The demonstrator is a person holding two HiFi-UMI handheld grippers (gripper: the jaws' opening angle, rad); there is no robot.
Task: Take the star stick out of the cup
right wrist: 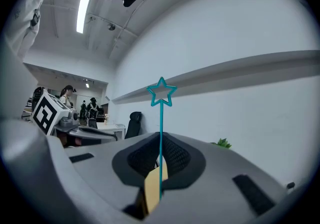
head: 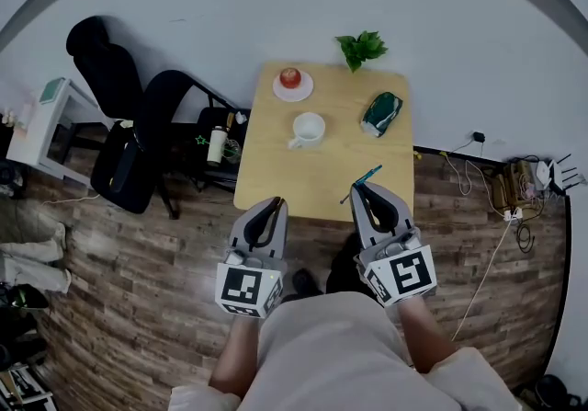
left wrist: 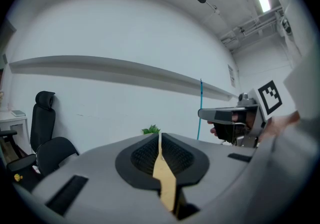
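R gripper (right wrist: 160, 157): jaws clamped on star stick (right wrist: 161, 93). Thin teal shaft pinched between pads, star end projecting past jaw tips. Stick fully out of cup (head: 308, 129), held at near right edge of table (head: 303, 177). L gripper (left wrist: 159, 142): jaws closed together, nothing between, at near left edge of table. Cup: white, upright, mid-table, well apart from both grippers. Beyond cup: apple (head: 290, 77) on plate (head: 306, 90). Right of cup: green pouch (head: 381, 113). Far edge: plant (head: 361, 48).
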